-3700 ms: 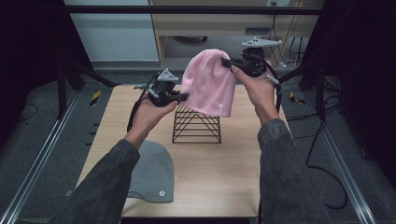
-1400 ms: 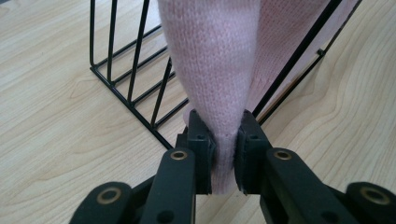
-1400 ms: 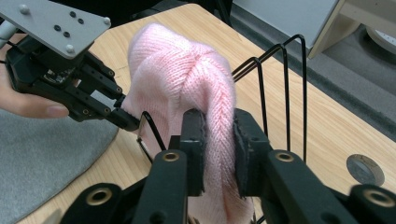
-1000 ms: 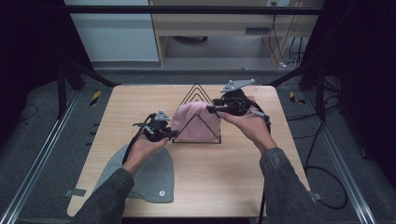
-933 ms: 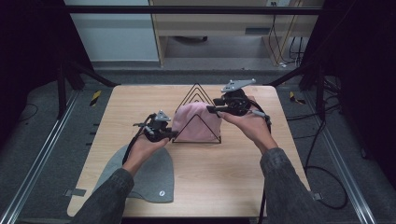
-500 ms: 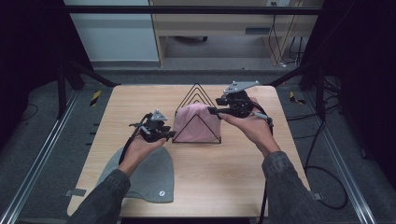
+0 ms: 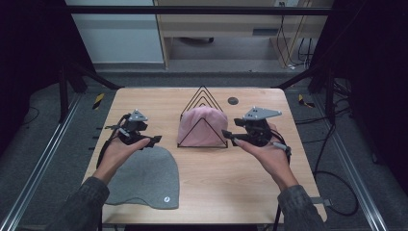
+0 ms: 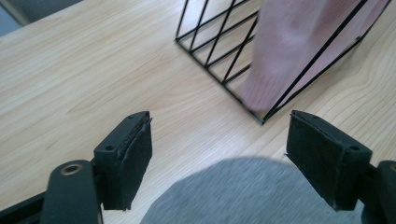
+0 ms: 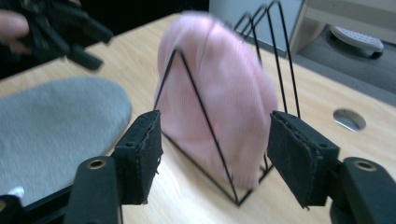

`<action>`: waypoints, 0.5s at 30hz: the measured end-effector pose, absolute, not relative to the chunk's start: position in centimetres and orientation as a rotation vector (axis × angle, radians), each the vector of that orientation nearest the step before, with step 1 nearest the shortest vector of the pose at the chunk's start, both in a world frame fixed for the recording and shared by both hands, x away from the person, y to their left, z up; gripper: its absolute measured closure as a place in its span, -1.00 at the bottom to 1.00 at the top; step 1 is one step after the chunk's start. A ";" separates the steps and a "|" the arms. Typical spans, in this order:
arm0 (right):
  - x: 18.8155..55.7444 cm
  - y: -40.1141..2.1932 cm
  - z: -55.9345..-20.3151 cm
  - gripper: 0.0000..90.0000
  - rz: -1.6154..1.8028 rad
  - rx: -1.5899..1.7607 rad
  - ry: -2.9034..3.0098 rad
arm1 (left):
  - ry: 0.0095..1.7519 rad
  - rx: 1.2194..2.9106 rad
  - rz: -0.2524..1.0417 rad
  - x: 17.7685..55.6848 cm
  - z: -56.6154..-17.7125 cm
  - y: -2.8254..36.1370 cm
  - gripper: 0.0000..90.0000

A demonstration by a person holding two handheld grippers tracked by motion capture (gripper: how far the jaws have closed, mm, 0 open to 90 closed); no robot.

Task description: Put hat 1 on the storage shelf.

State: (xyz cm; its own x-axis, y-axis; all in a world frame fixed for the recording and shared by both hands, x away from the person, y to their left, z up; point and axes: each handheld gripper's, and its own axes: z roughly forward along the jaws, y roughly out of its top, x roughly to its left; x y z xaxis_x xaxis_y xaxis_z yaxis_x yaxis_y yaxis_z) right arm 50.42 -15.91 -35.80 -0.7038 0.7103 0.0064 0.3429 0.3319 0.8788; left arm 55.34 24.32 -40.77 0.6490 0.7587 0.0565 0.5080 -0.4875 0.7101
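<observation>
Item 1, far left: my left hand-held gripper (image 7: 153, 140), black, with a grey three-cornered plate on top. I read its jaws as released; they have just been opening, and in the left gripper view the two flat black pads stand wide with nothing between them, bare wood and the rim of grey cloth below.

Item 2: grey hat (image 7: 144, 175), soft felt-like knit, rounded dome outline, lying flat on the surface at the near left. A small round white tag (image 7: 166, 198) sits near its lower edge; I cannot read any writing on it.

Item 3: surface (image 7: 231, 187), pale wood-grain top with rounded corners and a small round hole (image 7: 233, 100) near the far edge.

Item 4, centre: pink hat (image 7: 202, 126), fine ribbed knit, matte, dome-shaped, standing on edge inside the wire rack, its hem down at the rack's base. No label shows.

Item 5: wire rack (image 7: 204, 98), thin black metal rods bent into a row of triangles, standing upright mid-surface; one triangle crosses in front of the pink knit.

Item 6, right: my right hand-held gripper (image 7: 225, 134), same build, just beside the rack. Jaws released and just been opening; in the right gripper view the pads stand apart and short of the hat.
</observation>
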 end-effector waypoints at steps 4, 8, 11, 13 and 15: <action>49.2 -16.3 -37.6 -0.28 1.316 0.961 2.226 | 1.015 2.211 0.497 55.4 -41.4 25.6 -0.46; 48.7 -16.5 -39.2 -0.28 1.303 0.987 2.232 | 1.030 2.245 0.501 55.5 -42.2 26.6 -0.35; 48.7 -16.5 -40.6 -0.33 1.287 1.010 2.247 | 1.050 2.275 0.496 55.5 -43.2 27.3 -0.30; 48.8 -16.2 -41.6 -0.39 1.277 1.036 2.266 | 1.064 2.289 0.488 55.4 -43.8 27.8 -0.24; 48.8 -16.1 -41.9 -0.41 1.280 1.042 2.268 | 1.075 2.295 0.471 55.4 -44.4 28.2 -0.24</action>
State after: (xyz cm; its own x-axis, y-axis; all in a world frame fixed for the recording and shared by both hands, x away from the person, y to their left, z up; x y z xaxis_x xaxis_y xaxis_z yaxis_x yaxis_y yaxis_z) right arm 48.82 -16.14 -41.88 -0.6759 0.7344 0.0624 0.4331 0.3273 0.8398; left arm 55.37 28.16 -44.38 0.6172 0.7830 0.0771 0.5877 -0.5239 0.6166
